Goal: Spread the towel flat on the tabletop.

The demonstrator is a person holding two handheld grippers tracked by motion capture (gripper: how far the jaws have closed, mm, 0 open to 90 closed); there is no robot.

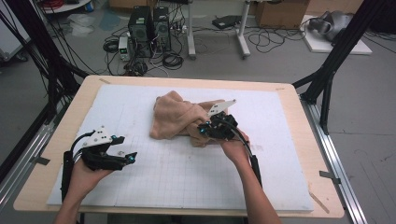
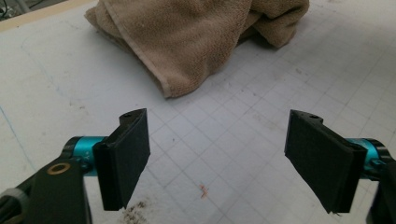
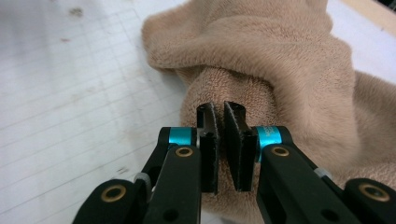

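Note:
A crumpled tan towel (image 1: 177, 119) lies bunched on the white gridded mat (image 1: 163, 182), a little beyond the middle. My right gripper (image 1: 201, 129) sits at the towel's near right side. In the right gripper view its jaws stand almost together (image 3: 220, 112), pinching a rounded fold of the towel (image 3: 280, 60). My left gripper (image 1: 127, 148) hovers over bare mat at the near left, well apart from the cloth. Its pads (image 2: 126, 158) stand wide apart, open with nothing between them (image 2: 217, 149). The towel's hemmed edge (image 2: 196, 37) lies ahead of them.
The mat covers most of a wooden table (image 1: 70, 121). Black frame struts (image 1: 327, 79) rise at both sides of the table. Computer towers (image 1: 149, 30) and cables stand on the floor beyond the far edge. Small dirt marks (image 2: 135, 212) dot the mat near my left gripper.

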